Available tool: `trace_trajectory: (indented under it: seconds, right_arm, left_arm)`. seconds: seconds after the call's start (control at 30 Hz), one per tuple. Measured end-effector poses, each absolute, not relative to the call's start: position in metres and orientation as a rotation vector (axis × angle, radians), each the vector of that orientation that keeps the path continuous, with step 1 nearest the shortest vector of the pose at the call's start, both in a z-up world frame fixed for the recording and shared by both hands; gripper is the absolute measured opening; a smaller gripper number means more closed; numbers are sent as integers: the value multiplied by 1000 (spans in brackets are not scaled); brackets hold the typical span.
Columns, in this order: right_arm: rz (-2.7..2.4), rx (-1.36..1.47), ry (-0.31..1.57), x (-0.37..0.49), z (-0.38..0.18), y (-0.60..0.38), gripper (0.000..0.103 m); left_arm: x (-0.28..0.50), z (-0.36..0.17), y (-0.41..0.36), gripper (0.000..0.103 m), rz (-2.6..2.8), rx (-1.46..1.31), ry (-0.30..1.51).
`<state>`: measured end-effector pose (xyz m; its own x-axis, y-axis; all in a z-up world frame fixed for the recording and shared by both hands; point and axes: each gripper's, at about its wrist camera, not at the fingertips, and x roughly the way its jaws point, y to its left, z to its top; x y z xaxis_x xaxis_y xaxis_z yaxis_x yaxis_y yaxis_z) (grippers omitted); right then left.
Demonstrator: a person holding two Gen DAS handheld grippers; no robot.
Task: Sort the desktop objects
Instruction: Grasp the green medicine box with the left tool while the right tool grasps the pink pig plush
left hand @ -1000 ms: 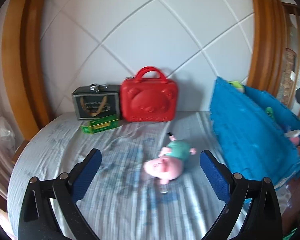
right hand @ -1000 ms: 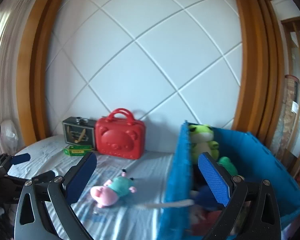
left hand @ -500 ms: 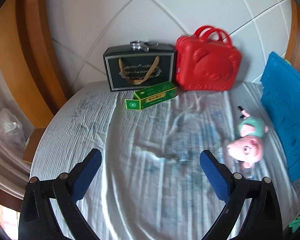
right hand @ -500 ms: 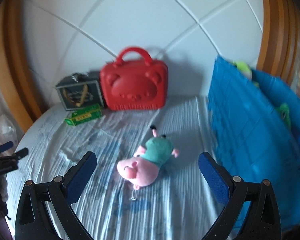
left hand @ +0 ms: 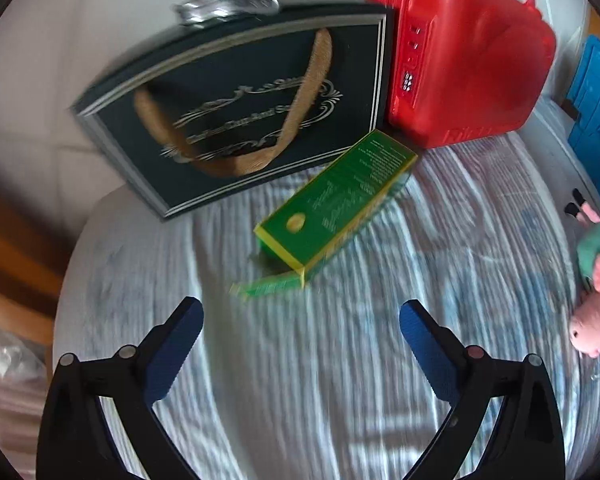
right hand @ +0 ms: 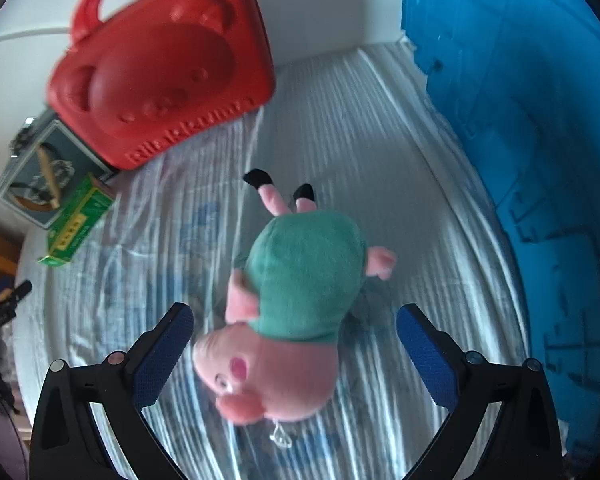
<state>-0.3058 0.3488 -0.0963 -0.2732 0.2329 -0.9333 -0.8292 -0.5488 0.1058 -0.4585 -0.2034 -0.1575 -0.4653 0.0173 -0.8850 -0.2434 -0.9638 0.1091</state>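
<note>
Left wrist view shows the wide-open left gripper [left hand: 300, 320] facing a green cardboard box [left hand: 336, 204] with unreadably blurred print, while the right gripper [right hand: 294, 330], equally spread, straddles a pink plush pig [right hand: 288, 312].

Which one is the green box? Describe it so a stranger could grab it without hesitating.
Start at the red bear-face case standing against the white wall, with the dark gift bag beside it. Lying flat on the striped cloth just in front of those two is the green box, ahead of the open left gripper. It is the only long, slim carton here, green with yellow edges and fine print on top.
</note>
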Motion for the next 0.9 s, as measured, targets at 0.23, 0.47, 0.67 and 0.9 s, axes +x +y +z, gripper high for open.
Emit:
trace_trajectory:
  seconds: [0.23,0.47,0.67,0.9]
  right_arm:
    - [1716,-1291,895,-331,-141,380,103]
    - [1549,-1259,945,-331,-163,392,103]
    - [1451,-1181,1009,-332,-167,395,103]
    - [1331,-1234,1092,-350,-198,396,103]
  left_arm:
    - [-540,-202,-159,100,2484,-1607,670]
    - [-555,-229,-137,102,2464,-1628,829]
    - [-545,-226,-139,91,2475,-1635,808]
    - [-521,-219,-149,78,2493,-1679,777]
